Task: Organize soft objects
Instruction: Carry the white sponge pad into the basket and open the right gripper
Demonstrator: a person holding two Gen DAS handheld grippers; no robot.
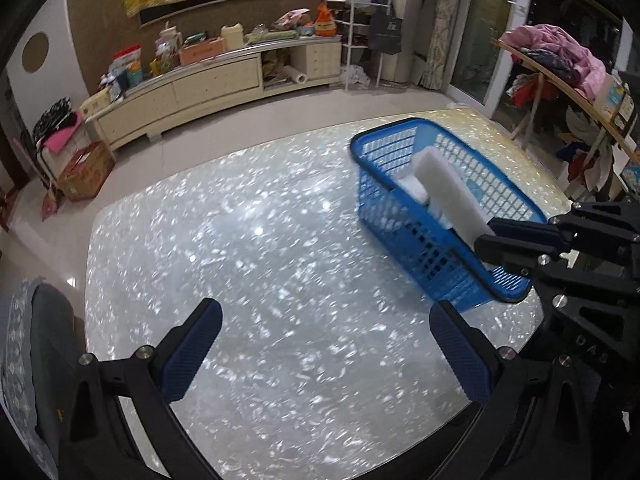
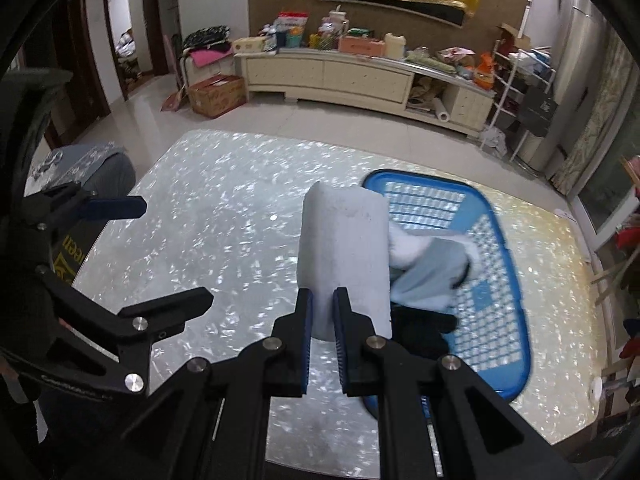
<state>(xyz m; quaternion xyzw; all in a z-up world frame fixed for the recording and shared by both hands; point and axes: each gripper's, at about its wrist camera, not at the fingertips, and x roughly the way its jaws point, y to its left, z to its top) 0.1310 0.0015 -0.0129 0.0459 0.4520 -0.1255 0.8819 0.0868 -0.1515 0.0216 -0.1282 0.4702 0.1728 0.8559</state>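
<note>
Right claw (image 2: 322,312) clenched on white foam block (image 2: 344,248), held above the counter (image 2: 224,248) at the blue basket's (image 2: 516,304) near-left rim. Left claw (image 1: 320,356) released, empty, left of basket.

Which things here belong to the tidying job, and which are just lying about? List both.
Job: white sponge block clamped in the right gripper; blue basket; pale cloths inside it; empty, open left gripper.

Lying about: cardboard box, pink clothes pile.
</note>
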